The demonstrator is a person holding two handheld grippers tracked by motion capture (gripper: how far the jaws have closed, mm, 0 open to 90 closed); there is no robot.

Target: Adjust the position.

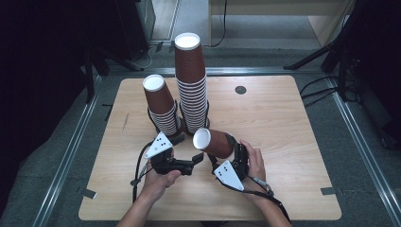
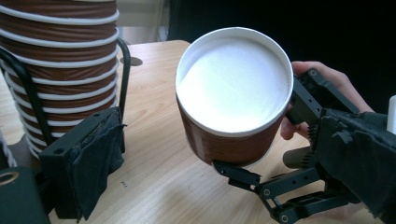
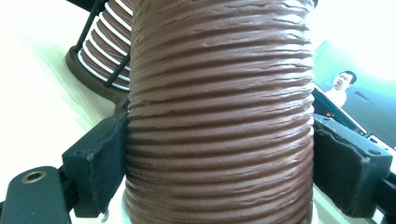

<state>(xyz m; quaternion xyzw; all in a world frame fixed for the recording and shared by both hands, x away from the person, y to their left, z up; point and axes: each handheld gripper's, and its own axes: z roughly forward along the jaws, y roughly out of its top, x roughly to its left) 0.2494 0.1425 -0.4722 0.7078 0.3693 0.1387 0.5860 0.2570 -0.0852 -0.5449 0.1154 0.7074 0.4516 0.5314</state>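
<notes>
**One cup in the tongs, two stacks waiting**

The right gripper (image 1: 222, 156) is clamped on a single brown cup (image 1: 213, 142), its jaws pressed against the ribbed sides, as the right gripper view shows. The cup lies tipped on its side above the table (image 1: 283, 142), white inside turned toward the left gripper (image 1: 182, 152), just in front of the two stacks. The left gripper's jaws stand apart with nothing between them; in its own view the cup's mouth (image 2: 233, 79) sits just ahead, between the spread pads.

Behind, a tall stack (image 1: 191, 90) and a short stack (image 1: 161, 104) stand upside down in black wire holders, the short one leaning left.

Judged from this, one cup is free and held, not yet set down or placed on either stack. Whether it belongs on a stack or elsewhere cannot be told. The left gripper looks ready to take or steady the cup; the placing itself remains to be done.
</notes>
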